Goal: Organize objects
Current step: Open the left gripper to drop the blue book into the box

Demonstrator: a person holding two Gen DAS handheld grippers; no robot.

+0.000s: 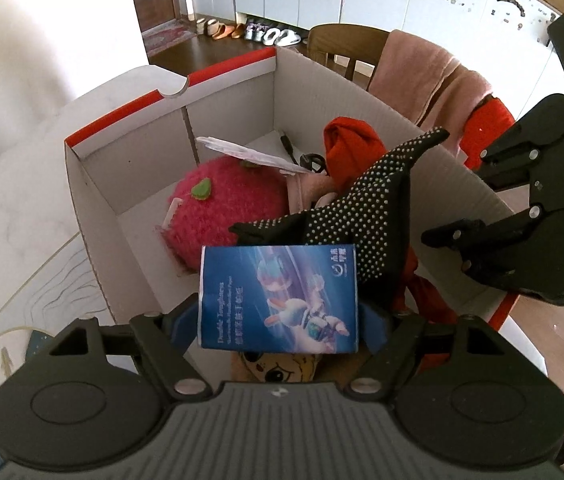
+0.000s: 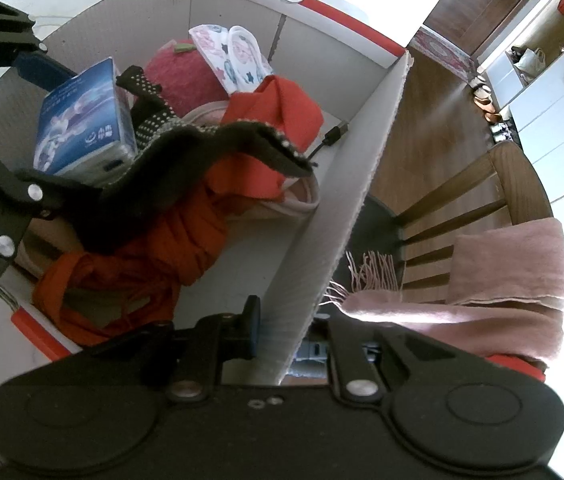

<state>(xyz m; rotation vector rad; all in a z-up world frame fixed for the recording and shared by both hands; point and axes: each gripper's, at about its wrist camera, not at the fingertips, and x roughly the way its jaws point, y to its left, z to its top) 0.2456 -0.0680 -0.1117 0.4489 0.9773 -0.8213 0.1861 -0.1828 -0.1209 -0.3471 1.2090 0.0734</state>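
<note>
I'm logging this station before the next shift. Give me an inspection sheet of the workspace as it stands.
Surface: pale table under an open cardboard box.
Job's things: blue tissue pack held over the box; inside lie a pink plush ball, red cloth, a black dotted glove.
Clutter: patterned white fabric on the ball.
Grippers: left gripper holds the pack between its fingers; right gripper pinches the box's wall.
Cables: black cable in the box.
Surroundings: wooden chair draped with a pink scarf; shoes by white cabinets.
</note>
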